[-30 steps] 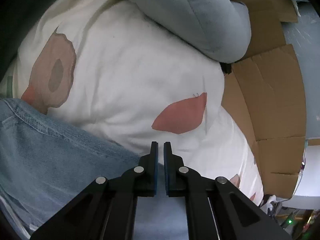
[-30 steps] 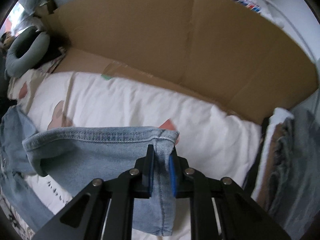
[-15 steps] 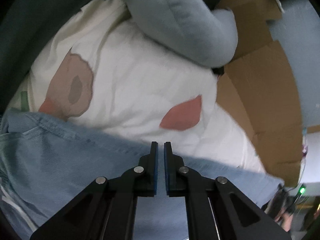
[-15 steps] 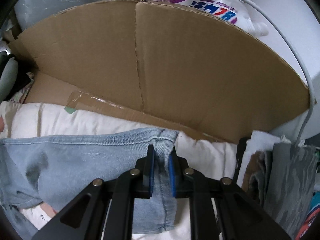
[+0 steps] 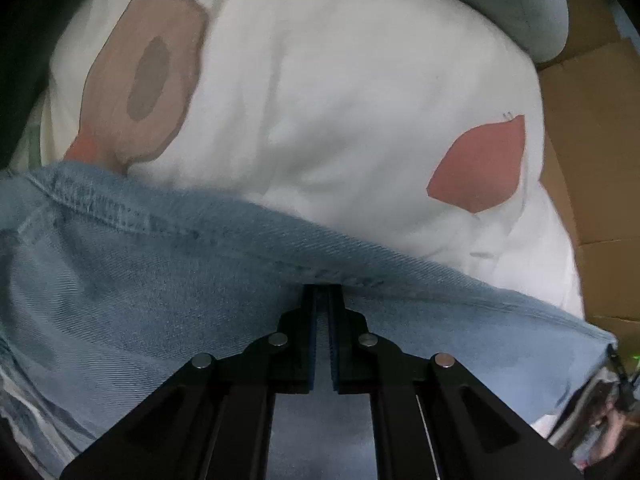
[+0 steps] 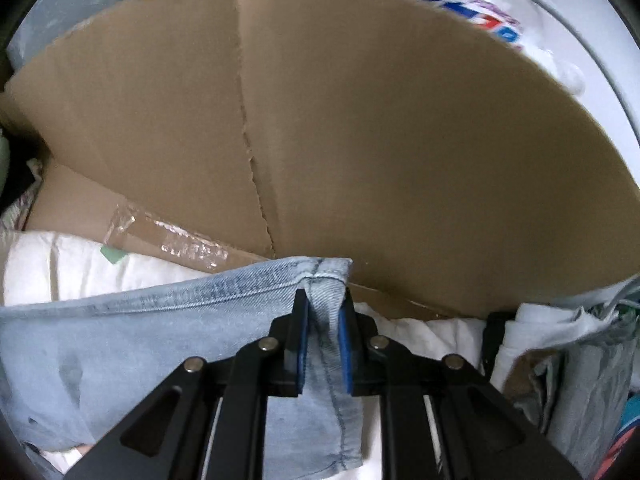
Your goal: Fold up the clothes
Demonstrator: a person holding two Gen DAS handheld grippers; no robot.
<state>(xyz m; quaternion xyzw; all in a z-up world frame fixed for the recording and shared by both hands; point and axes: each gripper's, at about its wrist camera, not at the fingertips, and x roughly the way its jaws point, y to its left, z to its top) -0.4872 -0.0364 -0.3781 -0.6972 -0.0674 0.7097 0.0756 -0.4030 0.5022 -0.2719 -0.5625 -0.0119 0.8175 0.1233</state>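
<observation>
On my left wrist view, the left gripper (image 5: 322, 292) points steeply down onto the light blue jeans (image 5: 168, 280), its two blue-padded jaws brought almost together with only a thin slit between them; the tips meet the denim just below a stitched seam, but I cannot tell whether any fabric is caught in that slit. The jeans spread across the lower half of this view, from the left edge to the far right, lying on a white quilt (image 5: 340, 100) printed with a brown ring shape and a pink leaf. A grey cushion (image 5: 528, 4) sits beyond the quilt at the top right, with cardboard (image 5: 592, 152) beside it. On my right wrist view, the right gripper (image 6: 323, 300) is clamped on a hemmed corner of the same jeans (image 6: 120, 344): a fold of denim stands pinched between the pads, the hem showing just above the tips and a strip hanging down between the fingers. The rest of the denim stretches off to the left over the quilt (image 6: 60, 268). Right behind the grip rises a cardboard wall (image 6: 400, 140), and a stack of folded clothes (image 6: 568, 360) lies to the right.
</observation>
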